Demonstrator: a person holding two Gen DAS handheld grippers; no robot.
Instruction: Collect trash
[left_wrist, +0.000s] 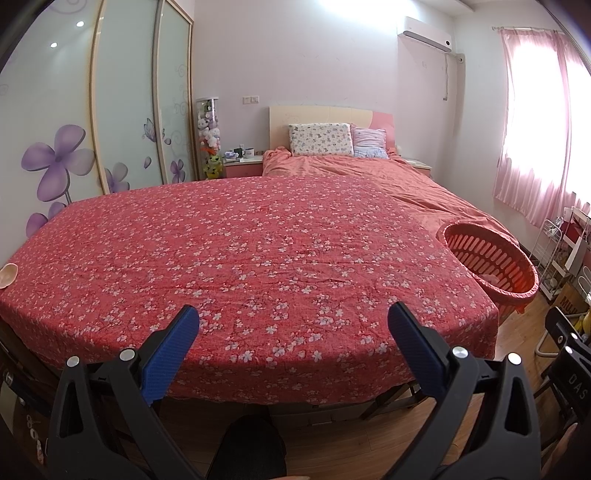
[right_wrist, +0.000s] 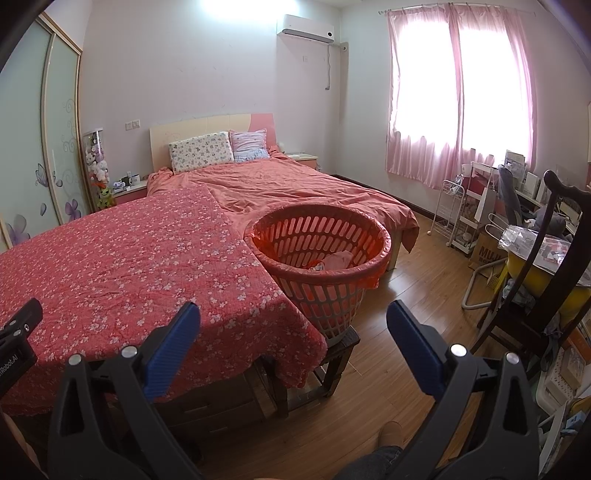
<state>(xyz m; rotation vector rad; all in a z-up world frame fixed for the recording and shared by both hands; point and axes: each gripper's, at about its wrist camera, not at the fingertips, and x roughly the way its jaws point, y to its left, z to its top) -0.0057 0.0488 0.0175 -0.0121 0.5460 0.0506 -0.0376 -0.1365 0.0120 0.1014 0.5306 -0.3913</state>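
Observation:
A red slatted basket (right_wrist: 321, 254) lined with a red bag stands on a small wooden stool (right_wrist: 341, 345) at the right edge of a surface covered by a red floral cloth (right_wrist: 122, 266). Pink crumpled scraps (right_wrist: 338, 261) lie inside it. The same basket (left_wrist: 491, 258) shows at the right of the left wrist view. A small pale shell-like piece (left_wrist: 8, 275) rests at the cloth's far left edge. My left gripper (left_wrist: 293, 347) is open over the cloth's near edge, holding nothing. My right gripper (right_wrist: 293, 347) is open in front of the stool and basket, also holding nothing.
A bed (right_wrist: 288, 188) with a salmon duvet and two pillows lies behind the cloth. A dark wooden chair (right_wrist: 532, 295), a yellow tub, white racks (right_wrist: 452, 210) and clutter fill the right side. Wooden floor (right_wrist: 413, 266) runs between. A wardrobe (left_wrist: 122, 110) stands left.

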